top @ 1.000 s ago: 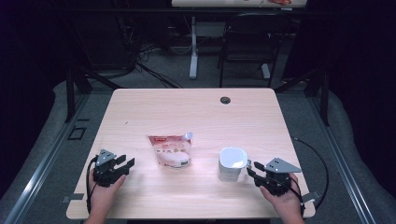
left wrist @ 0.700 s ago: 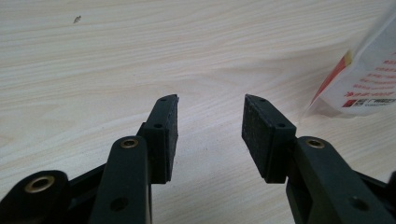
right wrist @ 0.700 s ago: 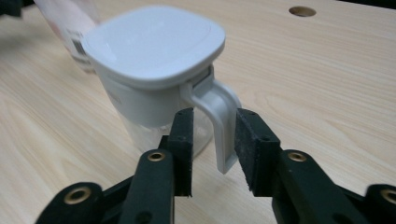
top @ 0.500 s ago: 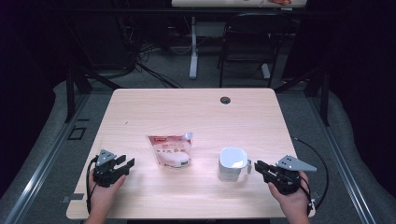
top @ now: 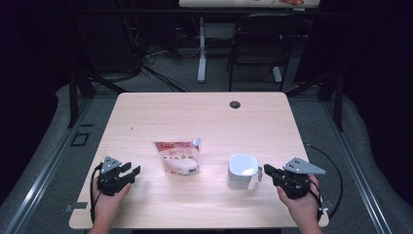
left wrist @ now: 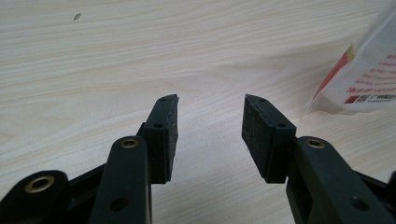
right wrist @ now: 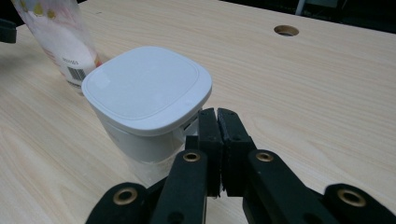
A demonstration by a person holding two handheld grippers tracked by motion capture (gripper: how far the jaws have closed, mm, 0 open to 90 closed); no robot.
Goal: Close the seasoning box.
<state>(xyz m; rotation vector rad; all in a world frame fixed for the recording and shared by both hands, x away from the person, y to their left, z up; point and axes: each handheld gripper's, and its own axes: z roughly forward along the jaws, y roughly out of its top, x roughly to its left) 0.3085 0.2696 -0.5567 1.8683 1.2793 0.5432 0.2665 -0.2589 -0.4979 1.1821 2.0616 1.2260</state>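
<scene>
A white square container [top: 242,170] with a flat lid [right wrist: 147,86] stands at the front right of the wooden table [top: 204,122]. My right gripper [top: 267,170] is just right of it. Its jaws have just been closing and now stand shut [right wrist: 217,112], tips against the container's side under the lid rim, with nothing visible between the pads. A white spouted pouch [top: 179,156] with red print lies near the table's middle. My left gripper [top: 132,171] rests at the front left, open [left wrist: 210,105] over bare wood, the pouch [left wrist: 369,79] off to its right.
A round cable hole [top: 235,104] sits at the back of the table. A black chair [top: 258,44] and a desk leg [top: 201,48] stand on the floor beyond. The pouch [right wrist: 60,42] lies just behind the container in the right gripper view.
The right gripper's jaws went from open to shut beside the container, and the right hand rose slightly and shifted a little right. The left gripper, pouch and container stayed put.
</scene>
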